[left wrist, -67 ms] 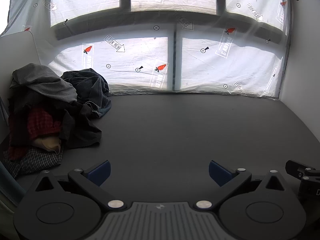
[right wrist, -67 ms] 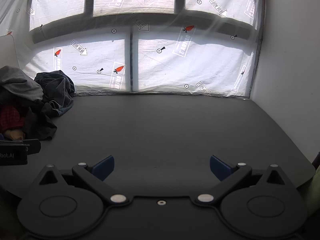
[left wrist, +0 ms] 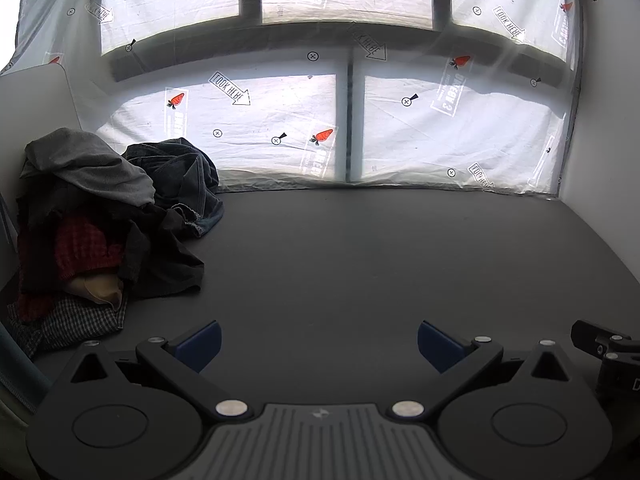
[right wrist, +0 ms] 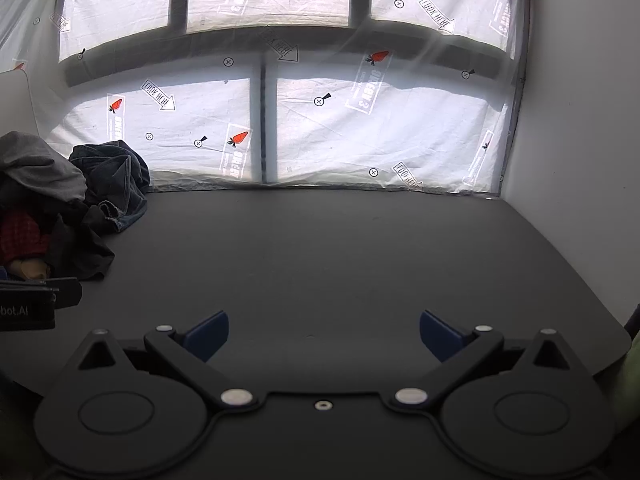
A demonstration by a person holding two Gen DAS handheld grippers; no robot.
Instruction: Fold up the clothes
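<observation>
**A:** How much room have I got around the edges?

**B:** From where I sit, plenty. The dark grey table (left wrist: 360, 260) lies bare from its middle to the far edge, where it meets the window (right wrist: 360, 128), which is covered with a translucent printed sheet. On the right a white wall (right wrist: 580, 140) stands along the table's side, and the near right corner of the table curves away in the right wrist view.

**A:** And the left?

**B:** That is the crowded side. The pile of clothes (left wrist: 100, 220) sits on the far left of the table against a white panel (left wrist: 36, 104): a grey garment on top, dark denim just beside it toward the window, red check, tan and small-check cloth lower down.

**A:** The tongs?

**B:** I see the left gripper (left wrist: 319, 344) spread wide with nothing between its blue pads, hanging over bare table well apart from the pile. The right gripper (right wrist: 324, 334) is equally wide and empty, just beside it.
</observation>
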